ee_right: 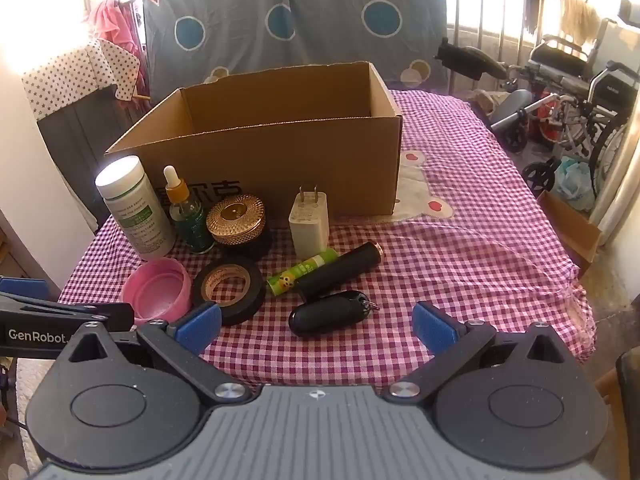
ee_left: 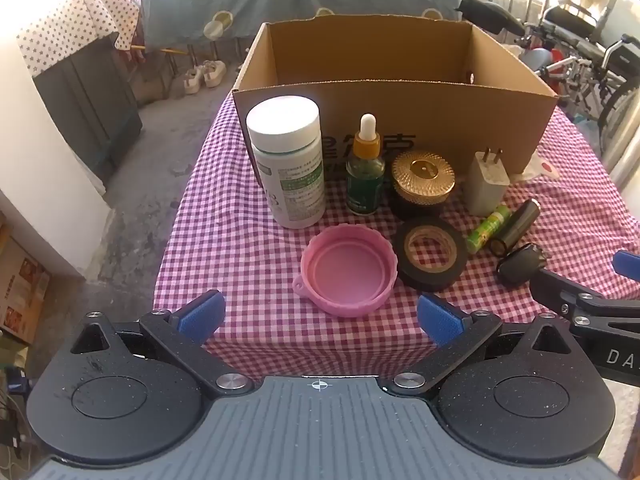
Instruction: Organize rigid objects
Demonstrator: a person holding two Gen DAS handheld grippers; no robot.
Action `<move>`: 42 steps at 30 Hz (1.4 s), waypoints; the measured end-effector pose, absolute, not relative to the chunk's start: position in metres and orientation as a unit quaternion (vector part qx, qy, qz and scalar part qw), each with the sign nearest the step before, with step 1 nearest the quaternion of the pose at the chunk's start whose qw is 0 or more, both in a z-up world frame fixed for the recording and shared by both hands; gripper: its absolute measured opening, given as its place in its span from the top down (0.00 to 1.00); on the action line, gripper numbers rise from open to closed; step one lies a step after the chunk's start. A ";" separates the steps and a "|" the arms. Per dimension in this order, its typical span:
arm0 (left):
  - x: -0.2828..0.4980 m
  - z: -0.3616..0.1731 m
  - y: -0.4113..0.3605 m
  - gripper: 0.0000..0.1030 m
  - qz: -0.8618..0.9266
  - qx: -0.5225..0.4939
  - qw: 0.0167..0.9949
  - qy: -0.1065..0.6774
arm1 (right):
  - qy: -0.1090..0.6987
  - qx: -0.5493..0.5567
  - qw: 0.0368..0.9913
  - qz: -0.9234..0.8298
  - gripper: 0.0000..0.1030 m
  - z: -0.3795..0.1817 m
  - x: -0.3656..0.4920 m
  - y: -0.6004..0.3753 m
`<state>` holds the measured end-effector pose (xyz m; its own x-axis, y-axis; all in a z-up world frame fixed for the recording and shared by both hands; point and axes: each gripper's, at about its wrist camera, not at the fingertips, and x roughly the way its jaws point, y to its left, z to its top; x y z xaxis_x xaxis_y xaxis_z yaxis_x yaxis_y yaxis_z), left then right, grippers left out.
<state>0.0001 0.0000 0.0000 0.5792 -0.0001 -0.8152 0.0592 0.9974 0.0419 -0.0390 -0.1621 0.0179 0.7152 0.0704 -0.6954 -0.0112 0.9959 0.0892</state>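
Both claws spread wide and empty, the left gripper [ee_left: 319, 319] and right gripper [ee_right: 316, 326] hover at the table's [ee_right: 460, 248] near edge; small items, among them a pink lid [ee_left: 349, 270] and tape roll [ee_left: 431, 258], wait lined up before the empty cardboard box [ee_left: 400, 120], seemingly staged for packing.

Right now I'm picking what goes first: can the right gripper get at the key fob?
Probably yes. The right gripper is open and empty, the key fob lies just ahead between its fingers, apart from the other items.

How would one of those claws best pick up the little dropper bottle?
Probably by the green glass body of the dropper bottle, coming in level from the front. It stands upright; the white bottle and gold-lidded jar crowd its sides, so finger room is tight.
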 end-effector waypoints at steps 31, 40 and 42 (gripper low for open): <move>-0.001 0.002 0.002 0.00 -0.009 0.034 0.889 0.457 | 0.376 0.033 0.926 0.024 0.00 0.020 -0.039 -0.159; -0.001 0.002 0.002 0.00 -0.010 0.033 0.889 0.457 | 0.377 0.034 0.925 0.026 0.00 0.018 -0.039 -0.158; -0.001 0.002 0.002 0.00 -0.009 0.033 0.889 0.457 | 0.377 0.034 0.925 0.027 0.00 0.018 -0.038 -0.158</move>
